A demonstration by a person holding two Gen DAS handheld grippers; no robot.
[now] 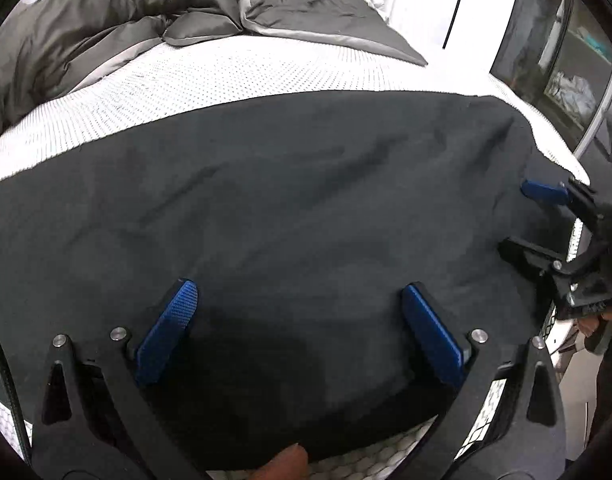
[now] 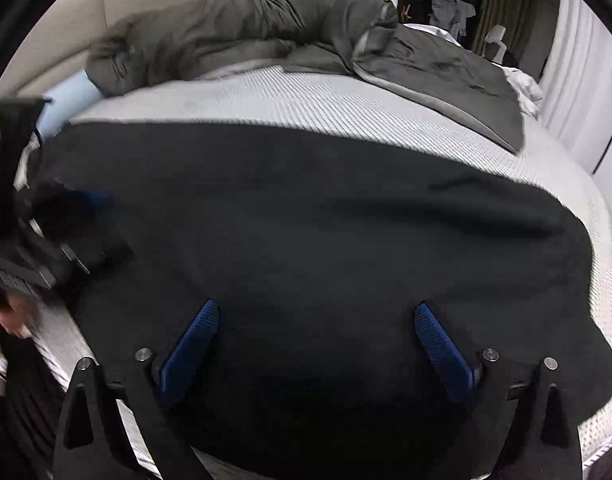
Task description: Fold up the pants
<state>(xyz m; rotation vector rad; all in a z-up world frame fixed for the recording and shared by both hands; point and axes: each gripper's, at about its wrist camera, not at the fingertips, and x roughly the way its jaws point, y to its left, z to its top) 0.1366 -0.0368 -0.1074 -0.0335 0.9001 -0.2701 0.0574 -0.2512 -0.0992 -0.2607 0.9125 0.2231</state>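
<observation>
Lying flat on the mattress [image 1: 186, 80], dark pants [image 1: 286, 184] beneath both grippers' wide-spread, empty jaws.

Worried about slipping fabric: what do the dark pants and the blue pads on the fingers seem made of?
Pants: apparently soft matte woven fabric, dark charcoal; it shows shallow creases and no sheen. Pads on the fingers: blue, probably rubber or textured plastic, going by the fine knurled grid.

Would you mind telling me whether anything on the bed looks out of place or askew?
Nothing looks damaged or spilled. The dark pants lie spread on the white mattress with only shallow creases. The grey duvet is bunched up behind them, clear of the pants.
</observation>
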